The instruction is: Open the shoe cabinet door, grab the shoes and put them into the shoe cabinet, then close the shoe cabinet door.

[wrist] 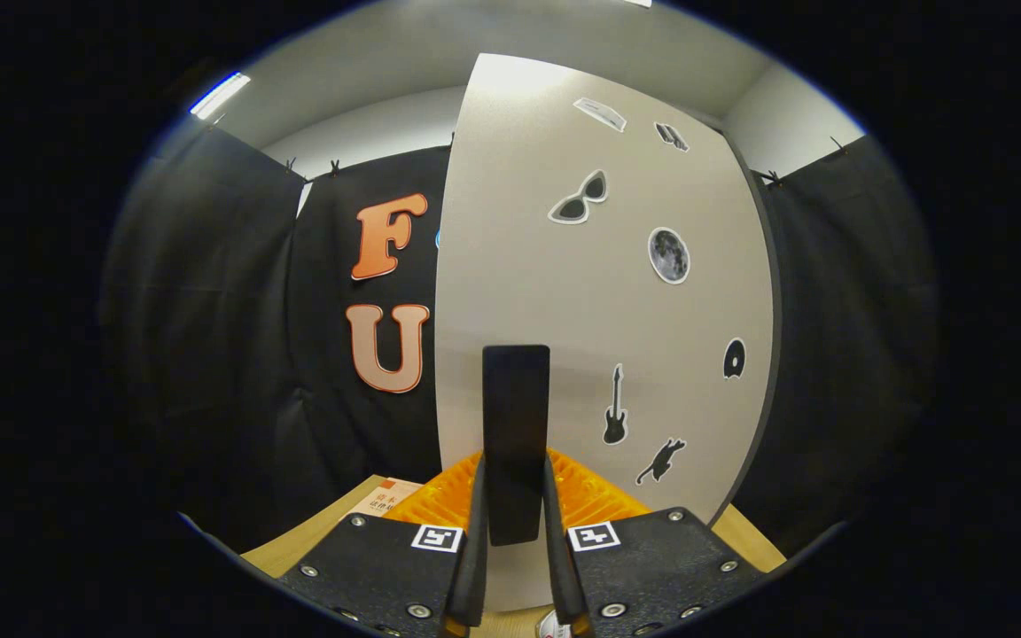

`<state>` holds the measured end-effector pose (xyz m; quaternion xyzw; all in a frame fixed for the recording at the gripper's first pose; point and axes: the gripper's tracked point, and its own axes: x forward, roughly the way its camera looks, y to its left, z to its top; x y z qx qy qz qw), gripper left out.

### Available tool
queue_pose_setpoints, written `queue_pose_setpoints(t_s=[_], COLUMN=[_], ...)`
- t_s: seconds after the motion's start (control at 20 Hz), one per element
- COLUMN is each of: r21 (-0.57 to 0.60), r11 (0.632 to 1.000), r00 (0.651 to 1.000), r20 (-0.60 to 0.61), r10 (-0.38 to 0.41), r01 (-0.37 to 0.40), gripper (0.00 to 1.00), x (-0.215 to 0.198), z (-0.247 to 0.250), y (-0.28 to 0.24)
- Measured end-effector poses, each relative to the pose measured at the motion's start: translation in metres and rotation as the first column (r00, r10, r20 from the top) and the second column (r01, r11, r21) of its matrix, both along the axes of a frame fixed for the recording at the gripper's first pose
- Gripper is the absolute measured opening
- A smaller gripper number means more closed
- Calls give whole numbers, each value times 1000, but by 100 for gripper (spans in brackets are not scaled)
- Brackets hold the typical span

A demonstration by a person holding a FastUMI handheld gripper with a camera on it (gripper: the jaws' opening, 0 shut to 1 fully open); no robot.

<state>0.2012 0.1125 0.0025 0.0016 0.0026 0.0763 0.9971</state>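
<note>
Your gripper (515,523) was clamped on the black handle (516,434) with both fingers; the pale grey shoe cabinet door (564,292) carried 7 black-and-white stickers.

No text can be read: the print on the paper slip (393,496) lying on the worktop (315,540) is too small.

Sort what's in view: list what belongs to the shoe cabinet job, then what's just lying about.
Job:
- cabinet door, grey, stickered
- door handle, black, between the fingers
- gripper, shut on the door handle

Lying about:
- printed card on the wooden floor
</note>
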Motion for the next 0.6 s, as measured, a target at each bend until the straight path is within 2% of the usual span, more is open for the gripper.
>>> queue_pose_setpoints(t_s=[0.6], r21=[20], r11=[1000], r00=[1000], r20=[3], r10=[9], r01=[-9], gripper=[28], x=[-40], z=[-6], y=[-37])
